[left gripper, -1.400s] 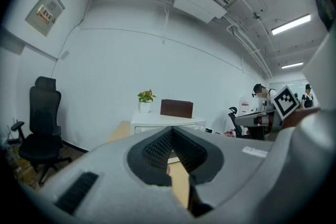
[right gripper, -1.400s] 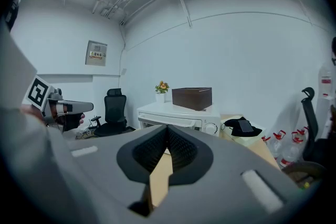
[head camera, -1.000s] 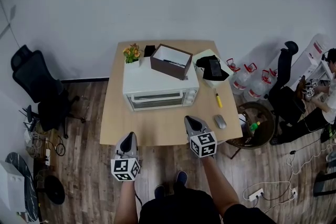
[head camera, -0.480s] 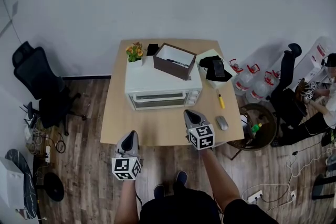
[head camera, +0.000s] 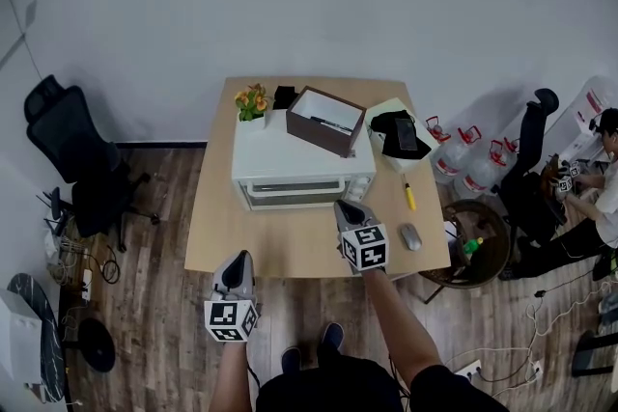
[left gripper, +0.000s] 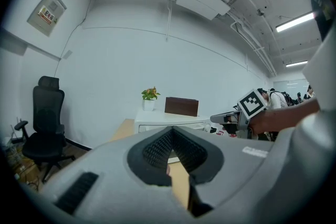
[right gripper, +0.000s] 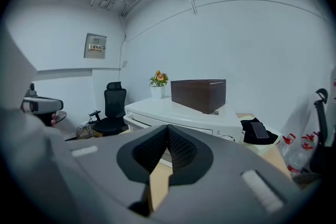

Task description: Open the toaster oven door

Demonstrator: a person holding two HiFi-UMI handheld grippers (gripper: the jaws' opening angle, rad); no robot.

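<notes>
The white toaster oven stands on the wooden table with its glass door facing me and closed. My right gripper is shut with nothing in it, hovering just in front of the oven's right front corner. Near the table's front edge, left of centre, my left gripper is also shut and holds nothing. In the left gripper view the oven lies ahead of the closed tips of the left gripper. The right gripper view shows the oven close behind the right gripper.
A brown box sits on the oven and a potted plant behind its left corner. A black bag, yellow marker and mouse lie to the right. An office chair stands left; water jugs and a person are right.
My right gripper has moved forward, closer to the oven's front right. The left gripper has stayed by the table's front edge. The oven door is unchanged.
</notes>
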